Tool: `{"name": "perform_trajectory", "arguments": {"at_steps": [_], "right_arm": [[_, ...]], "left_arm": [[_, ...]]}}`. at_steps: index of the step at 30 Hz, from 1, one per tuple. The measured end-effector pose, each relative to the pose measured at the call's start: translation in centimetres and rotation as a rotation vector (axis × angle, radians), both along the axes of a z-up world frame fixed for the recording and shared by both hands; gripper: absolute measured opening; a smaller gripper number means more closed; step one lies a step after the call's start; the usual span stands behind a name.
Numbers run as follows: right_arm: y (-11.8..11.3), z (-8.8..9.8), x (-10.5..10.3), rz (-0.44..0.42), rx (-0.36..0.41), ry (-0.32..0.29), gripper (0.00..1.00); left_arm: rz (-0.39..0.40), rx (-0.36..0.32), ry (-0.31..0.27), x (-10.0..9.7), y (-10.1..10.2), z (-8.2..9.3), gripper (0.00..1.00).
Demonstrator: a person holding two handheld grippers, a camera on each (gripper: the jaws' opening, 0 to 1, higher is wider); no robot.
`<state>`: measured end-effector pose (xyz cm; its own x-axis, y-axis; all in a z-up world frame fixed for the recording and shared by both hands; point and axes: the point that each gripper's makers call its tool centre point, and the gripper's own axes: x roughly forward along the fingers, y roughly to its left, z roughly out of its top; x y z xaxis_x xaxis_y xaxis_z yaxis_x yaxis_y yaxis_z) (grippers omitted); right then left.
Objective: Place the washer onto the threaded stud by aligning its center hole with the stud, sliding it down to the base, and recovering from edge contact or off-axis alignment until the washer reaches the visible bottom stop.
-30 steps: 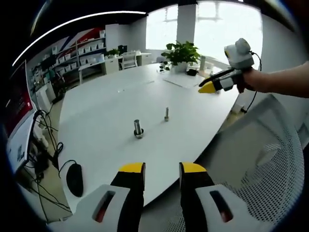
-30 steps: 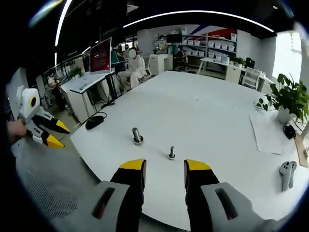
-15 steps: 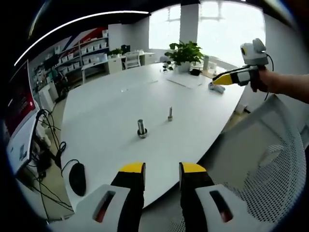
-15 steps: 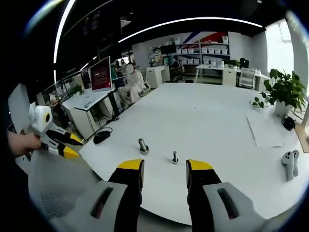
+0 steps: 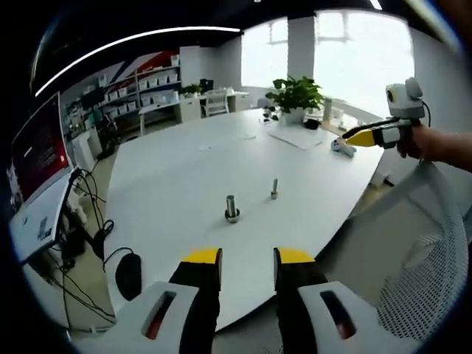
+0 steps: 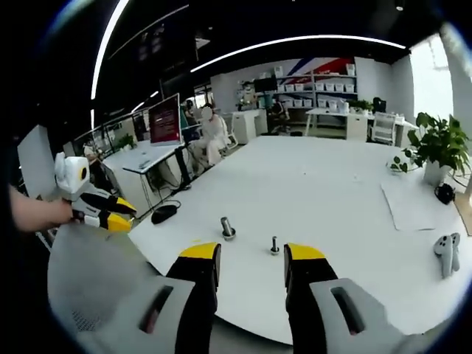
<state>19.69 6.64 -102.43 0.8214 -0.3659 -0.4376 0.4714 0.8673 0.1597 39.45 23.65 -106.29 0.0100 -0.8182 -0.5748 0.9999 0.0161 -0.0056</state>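
Both tools, left tool (image 5: 247, 258) and right tool (image 6: 251, 254), now hang farther back from the counter (image 5: 184, 177), jaws parted and empty; threaded stud (image 5: 273, 189) stands untouched beside the larger post (image 5: 231, 209), so placement hasn't begun

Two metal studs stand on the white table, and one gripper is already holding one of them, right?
Not quite. Both studs stand on the table, but nothing holds them: the left gripper view shows the left gripper open and short of them, the right gripper off beyond the table's edge.
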Motion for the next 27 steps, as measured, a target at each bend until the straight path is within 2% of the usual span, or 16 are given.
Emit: {"name": "perform_trajectory", "arguments": {"at_steps": [4, 8, 12, 14, 20, 22, 24, 27], "right_arm": [[0.3, 0.1, -1.5, -0.029, -0.018, -0.016, 0.37], [-0.1, -1.3, -2.0, -0.058, -0.002, -0.002, 0.39], [-0.5, 0.0, -2.0, -0.076, -0.04, -0.029, 0.39], [-0.1, -0.8, -2.1, -0.066, -0.032, 0.008, 0.39], [0.0, -1.2, -2.1, -0.073, -0.023, 0.024, 0.39], [0.6, -2.2, -1.8, -0.042, 0.007, 0.057, 0.39], [1.1, -2.5, -1.4, -0.002, -0.013, 0.088, 0.39], [1.1, -2.4, -1.5, -0.01, -0.018, 0.094, 0.39]], "left_arm": [[0.015, -0.001, -0.008, 0.4, 0.0, 0.1, 0.26], [0.024, -0.009, 0.006, 0.3, 0.0, 0.3, 0.25], [0.022, 0.002, -0.006, 0.7, 0.0, -0.1, 0.25], [0.028, -0.001, 0.009, 0.6, 0.0, 0.0, 0.25], [0.014, 0.041, 0.007, 0.0, 0.3, -0.7, 0.25], [0.014, 0.039, 0.008, -0.3, 0.4, -0.4, 0.25], [0.022, 0.035, 0.014, 0.4, 0.3, -0.6, 0.25], [0.028, 0.032, 0.008, -0.2, 0.5, -0.2, 0.24]]}}
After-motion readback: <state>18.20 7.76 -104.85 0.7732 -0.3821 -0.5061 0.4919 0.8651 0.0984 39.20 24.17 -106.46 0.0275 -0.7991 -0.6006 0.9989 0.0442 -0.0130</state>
